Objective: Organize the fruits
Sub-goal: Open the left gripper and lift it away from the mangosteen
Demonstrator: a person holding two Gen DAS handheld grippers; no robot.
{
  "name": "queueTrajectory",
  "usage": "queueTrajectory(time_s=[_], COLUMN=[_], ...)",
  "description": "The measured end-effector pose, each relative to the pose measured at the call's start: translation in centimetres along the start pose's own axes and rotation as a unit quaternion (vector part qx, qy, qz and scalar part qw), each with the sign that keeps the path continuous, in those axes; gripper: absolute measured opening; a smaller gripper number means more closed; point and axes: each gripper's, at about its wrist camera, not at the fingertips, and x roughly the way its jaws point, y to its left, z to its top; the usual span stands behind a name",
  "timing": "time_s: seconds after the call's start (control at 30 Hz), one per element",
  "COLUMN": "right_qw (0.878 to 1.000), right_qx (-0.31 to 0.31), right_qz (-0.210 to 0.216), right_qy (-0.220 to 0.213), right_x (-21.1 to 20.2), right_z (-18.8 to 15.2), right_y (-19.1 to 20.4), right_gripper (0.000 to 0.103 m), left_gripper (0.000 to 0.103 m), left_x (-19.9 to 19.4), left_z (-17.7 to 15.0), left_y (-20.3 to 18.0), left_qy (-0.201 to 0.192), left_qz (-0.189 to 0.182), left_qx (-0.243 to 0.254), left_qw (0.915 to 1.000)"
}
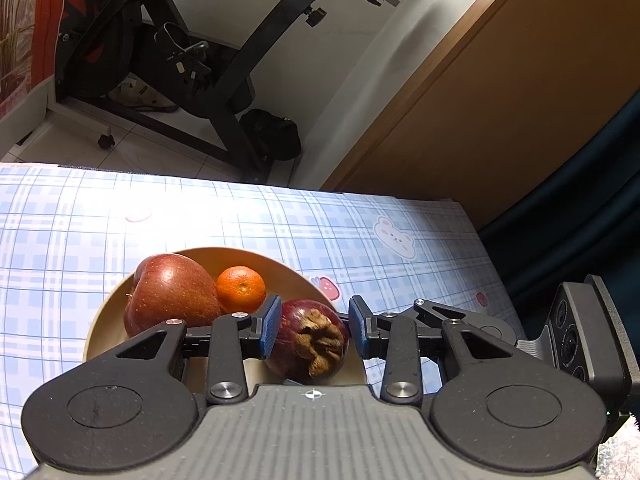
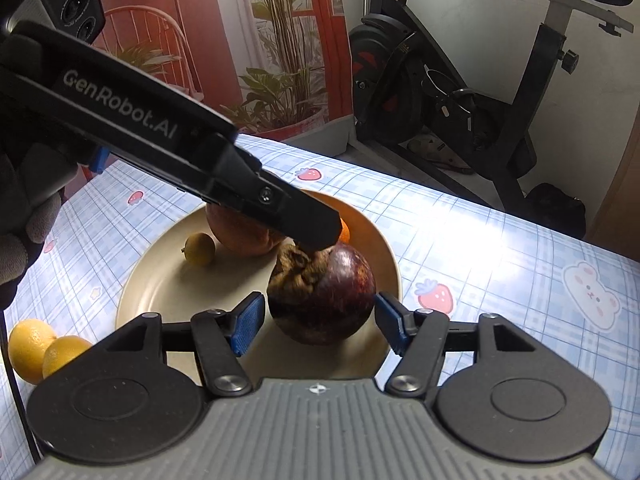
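A dark purple mangosteen (image 1: 308, 344) with a dry brown calyx sits between the blue pads of my left gripper (image 1: 315, 314), which is shut on it near the top. In the right wrist view the left gripper (image 2: 316, 236) reaches in from the upper left onto the mangosteen (image 2: 332, 300). My right gripper (image 2: 320, 308) stands open around the same fruit, pads just off its sides. The fruit is over the near right part of a beige plate (image 2: 160, 292). On the plate lie a red apple (image 1: 168, 296), a mandarin (image 1: 241, 289) and a small yellow citrus (image 2: 199, 249).
Two lemons (image 2: 30, 344) (image 2: 64, 354) lie on the blue checked tablecloth (image 2: 500, 264) left of the plate. A gloved hand (image 2: 24, 220) holds the left gripper. An exercise bike (image 2: 460, 92) stands beyond the table's far edge; a wooden door (image 1: 500, 92) is at the right.
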Motion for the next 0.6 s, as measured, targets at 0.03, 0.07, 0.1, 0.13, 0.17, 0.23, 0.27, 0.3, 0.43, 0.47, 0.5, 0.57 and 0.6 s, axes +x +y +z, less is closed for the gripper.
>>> queueTrajectory(time_s=[0.03,0.07,0.1,0.13,0.17,0.23,0.27,0.3,0.43,0.47,0.5,0.57,0.6], right_qw=[1.0,1.0,1.0,0.999,0.999,0.998,0.997,0.996,0.992,0.991,0.99,0.987,0.986], right_qx=[0.004,0.011,0.018,0.026,0.038,0.059,0.07,0.077,0.099,0.103,0.108,0.12,0.123], right_qz=[-0.003,-0.009,-0.013,-0.016,-0.016,-0.021,-0.025,-0.031,-0.053,-0.056,-0.063,-0.075,-0.079], right_qy=[-0.001,-0.003,-0.006,-0.009,-0.015,-0.026,-0.033,-0.038,-0.055,-0.058,-0.062,-0.07,-0.074], right_x=[-0.5,-1.1,-1.8,-2.4,-3.3,-4.8,-5.8,-6.5,-9.4,-10.0,-10.6,-11.5,-12.0], right_z=[-0.1,-0.1,-0.2,-0.3,-0.4,-0.6,-0.8,-1.0,-1.8,-2.0,-2.3,-2.8,-3.2], right_y=[0.0,0.1,0.2,0.2,0.2,0.4,0.5,0.7,2.0,2.3,2.7,3.6,4.0], right_gripper=[0.067,0.068,0.069,0.069,0.07,0.074,0.078,0.08,0.085,0.086,0.086,0.086,0.086], left_gripper=[0.038,0.038,0.038,0.039,0.039,0.04,0.04,0.041,0.047,0.047,0.047,0.047,0.048], left_x=[-0.5,-1.2,-2.0,-2.9,-3.9,-6.2,-7.4,-8.5,-13.7,-15.0,-16.2,-18.3,-19.2], left_z=[-0.1,-0.3,-0.5,-0.8,-1.2,-2.2,-2.8,-3.3,-5.9,-6.6,-7.4,-8.8,-9.3], left_y=[-0.1,-0.3,-0.4,-0.4,-0.4,-0.3,-0.2,0.0,0.7,0.9,1.1,1.6,1.8], left_qy=[-0.004,-0.01,-0.015,-0.022,-0.029,-0.046,-0.055,-0.062,-0.096,-0.104,-0.11,-0.121,-0.124], left_qz=[0.001,0.005,0.011,0.017,0.026,0.041,0.049,0.058,0.108,0.121,0.134,0.155,0.162], left_qx=[0.001,0.002,0.002,0.001,-0.002,-0.008,-0.012,-0.016,-0.037,-0.042,-0.048,-0.061,-0.066], left_qw=[1.0,0.9999,0.9998,0.9996,0.9992,0.9981,0.9972,0.9962,0.9888,0.9864,0.9837,0.9787,0.9766])
